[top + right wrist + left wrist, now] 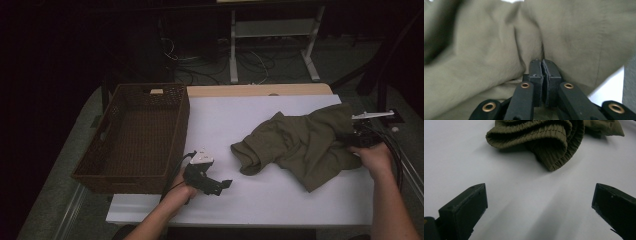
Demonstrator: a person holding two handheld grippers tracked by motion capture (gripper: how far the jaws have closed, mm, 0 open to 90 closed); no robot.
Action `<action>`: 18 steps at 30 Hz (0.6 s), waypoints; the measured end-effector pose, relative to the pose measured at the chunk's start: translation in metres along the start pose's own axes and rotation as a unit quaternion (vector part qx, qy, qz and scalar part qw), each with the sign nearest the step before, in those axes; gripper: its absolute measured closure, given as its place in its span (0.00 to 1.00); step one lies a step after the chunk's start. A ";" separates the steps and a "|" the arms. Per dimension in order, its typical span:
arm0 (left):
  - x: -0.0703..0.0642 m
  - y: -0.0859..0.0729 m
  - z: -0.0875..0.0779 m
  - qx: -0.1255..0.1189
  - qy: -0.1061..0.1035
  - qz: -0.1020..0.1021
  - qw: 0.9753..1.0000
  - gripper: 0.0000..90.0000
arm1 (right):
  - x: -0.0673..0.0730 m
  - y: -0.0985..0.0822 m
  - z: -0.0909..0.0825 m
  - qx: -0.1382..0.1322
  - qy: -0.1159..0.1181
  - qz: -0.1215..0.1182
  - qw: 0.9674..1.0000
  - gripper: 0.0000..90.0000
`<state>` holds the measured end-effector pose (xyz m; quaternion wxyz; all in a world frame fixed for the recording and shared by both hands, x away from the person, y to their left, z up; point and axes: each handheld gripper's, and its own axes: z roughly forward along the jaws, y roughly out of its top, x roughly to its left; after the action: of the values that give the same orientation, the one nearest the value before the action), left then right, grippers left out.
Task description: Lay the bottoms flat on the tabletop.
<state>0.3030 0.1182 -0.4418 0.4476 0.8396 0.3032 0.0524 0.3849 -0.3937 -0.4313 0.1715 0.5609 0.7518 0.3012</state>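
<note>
On table, right tongs (542, 65) pinching olive garment (300, 142)

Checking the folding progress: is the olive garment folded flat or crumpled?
Crumpled: the olive garment lies bunched in loose folds on the white table, its ribbed hem curled over.

Matt cloth, woven wicker, smooth white tabletop

The olive garment (300, 142) is soft matt cloth, its hem at 12 o'clock in the left gripper view ribbed and gathered; the brown basket (135, 135) is rough weave; the table (280, 195) is smooth, faintly glossy.
</note>
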 end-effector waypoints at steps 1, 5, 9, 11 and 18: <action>0.000 0.000 0.000 0.000 0.000 0.000 1.000 0.00 | 0.000 -0.002 0.003 0.006 -0.002 0.000 1.000 0.95; -0.001 0.000 0.001 0.001 0.000 0.000 1.000 0.00 | -0.006 -0.007 0.008 0.007 0.011 0.015 1.000 0.93; -0.001 0.000 0.001 0.001 -0.001 0.000 1.000 0.00 | -0.003 -0.005 -0.001 -0.007 0.007 0.012 1.000 0.85; -0.001 0.000 0.001 0.000 -0.001 0.000 1.000 0.00 | -0.001 -0.002 -0.009 -0.021 0.012 0.011 1.000 0.82; -0.001 0.000 0.000 0.000 -0.003 0.003 1.000 0.00 | 0.020 0.009 -0.024 -0.052 0.065 -0.016 0.996 0.65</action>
<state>0.3022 0.1176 -0.4412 0.4481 0.8410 0.2988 0.0510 0.3712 -0.3789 -0.4057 0.1560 0.5183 0.7534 0.3732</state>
